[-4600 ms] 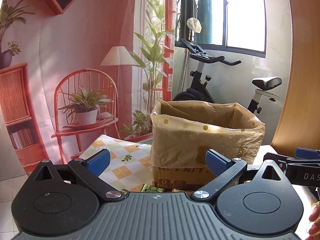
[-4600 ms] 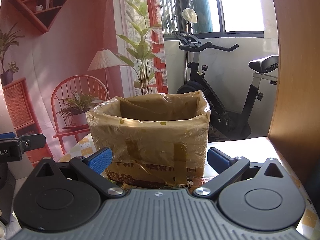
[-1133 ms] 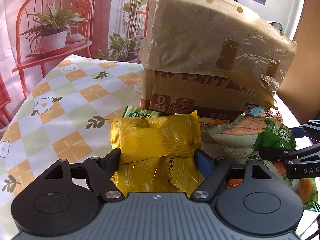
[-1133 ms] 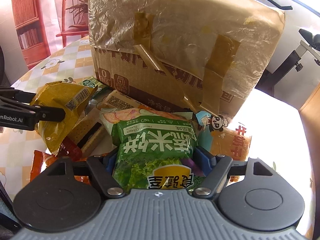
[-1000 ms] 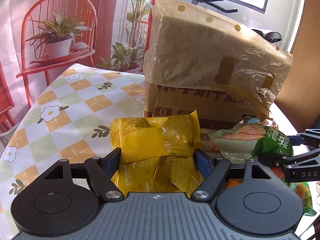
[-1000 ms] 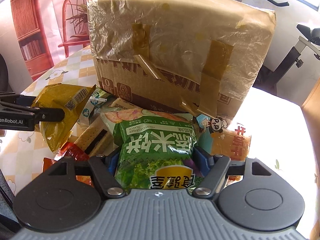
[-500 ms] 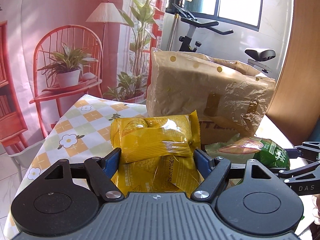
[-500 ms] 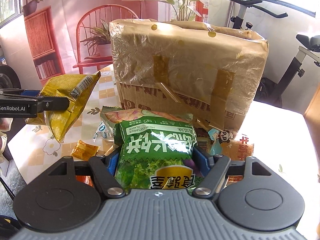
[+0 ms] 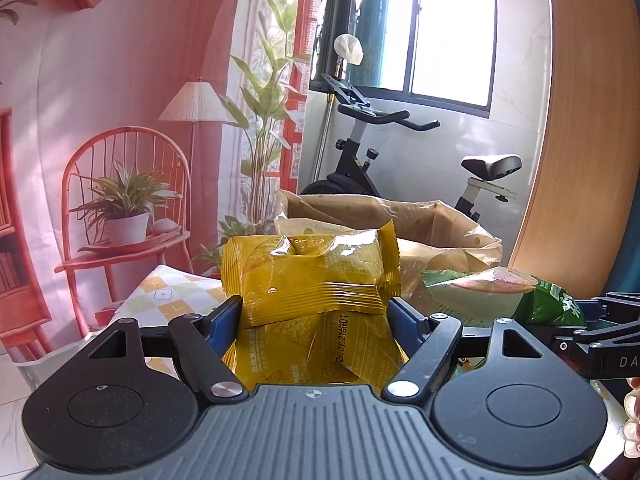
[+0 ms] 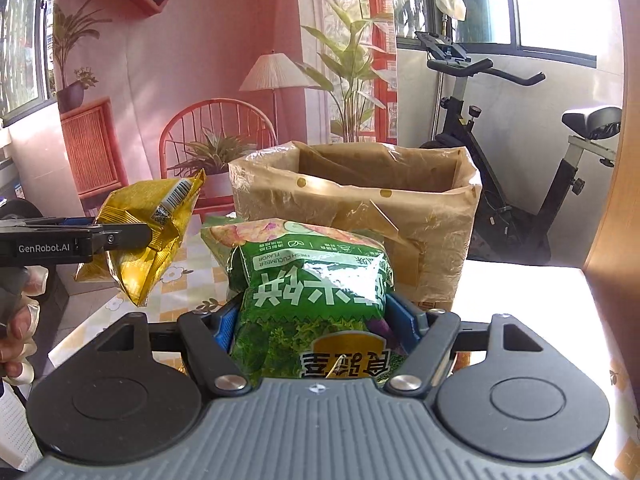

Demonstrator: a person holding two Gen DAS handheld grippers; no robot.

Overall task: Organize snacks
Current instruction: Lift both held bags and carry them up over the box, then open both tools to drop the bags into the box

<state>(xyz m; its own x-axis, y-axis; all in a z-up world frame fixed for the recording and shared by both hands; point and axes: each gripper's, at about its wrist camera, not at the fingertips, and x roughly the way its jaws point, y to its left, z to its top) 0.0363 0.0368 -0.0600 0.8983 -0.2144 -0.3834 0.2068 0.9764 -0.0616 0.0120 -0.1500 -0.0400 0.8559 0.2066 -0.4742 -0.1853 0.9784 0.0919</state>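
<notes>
The left tongs (image 9: pixel 316 312) clamp a yellow snack packet (image 9: pixel 312 276), and the right tongs (image 10: pixel 312 320) clamp a green cucumber-flavour chip bag (image 10: pixel 312 280). Both snacks hang above the desk (image 10: pixel 520 280), with the open lined cardboard box (image 10: pixel 360 200) at 12 o'clock.

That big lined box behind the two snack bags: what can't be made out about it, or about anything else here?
- Box contents: both views look across its rim, so the near wall hides the bottom.
- Box front, left wrist view: the yellow bag in the left hand-held gripper covers it.
- Table near the box: the green bag in the right hand-held gripper hides any snacks there.
- Green bag's lower print: cut off by the gripper body.
</notes>
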